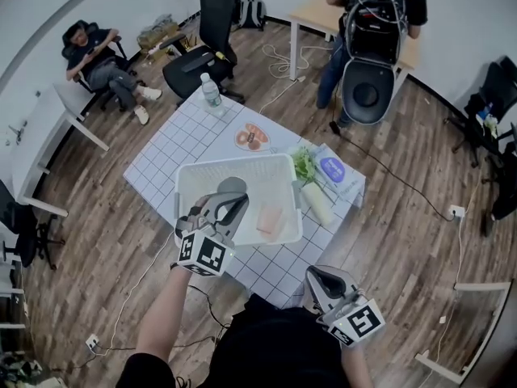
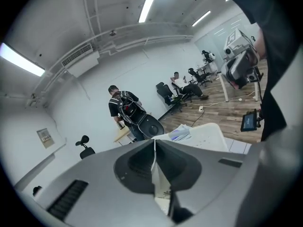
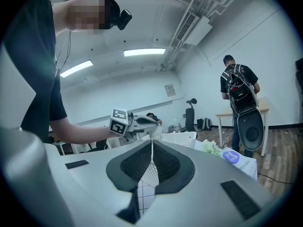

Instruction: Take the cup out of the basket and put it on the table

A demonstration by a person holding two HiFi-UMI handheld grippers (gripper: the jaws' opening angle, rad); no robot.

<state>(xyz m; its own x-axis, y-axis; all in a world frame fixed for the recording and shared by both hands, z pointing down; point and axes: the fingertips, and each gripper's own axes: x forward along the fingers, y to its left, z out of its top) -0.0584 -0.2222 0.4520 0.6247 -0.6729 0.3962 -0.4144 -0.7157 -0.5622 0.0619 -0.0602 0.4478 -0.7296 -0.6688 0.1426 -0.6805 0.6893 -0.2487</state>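
Observation:
A white basket (image 1: 186, 186) stands in the middle of the grid-patterned table (image 1: 174, 148). A grey cup (image 1: 232, 186) sits inside it at the near left, beside a pale pink item (image 1: 271, 219). My left gripper (image 1: 235, 204) hangs over the basket's near left part, its tips right by the cup and partly hiding it; its jaws are shut and hold nothing. My right gripper (image 1: 317, 276) is shut and empty above the table's near right corner. In the left gripper view the shut left gripper (image 2: 154, 151) points past the basket (image 2: 208, 132). In the right gripper view the shut right gripper (image 3: 151, 150) faces the basket (image 3: 182, 137).
On the table stand a water bottle (image 1: 211, 93), a plate of food (image 1: 252, 137), lettuce (image 1: 304, 166), a blue-labelled packet (image 1: 332, 170) and a white roll (image 1: 317, 202). A person sits at the back left (image 1: 101, 63); another with a backpack stands at the back (image 1: 373, 23). Office chairs (image 1: 202, 47) stand around.

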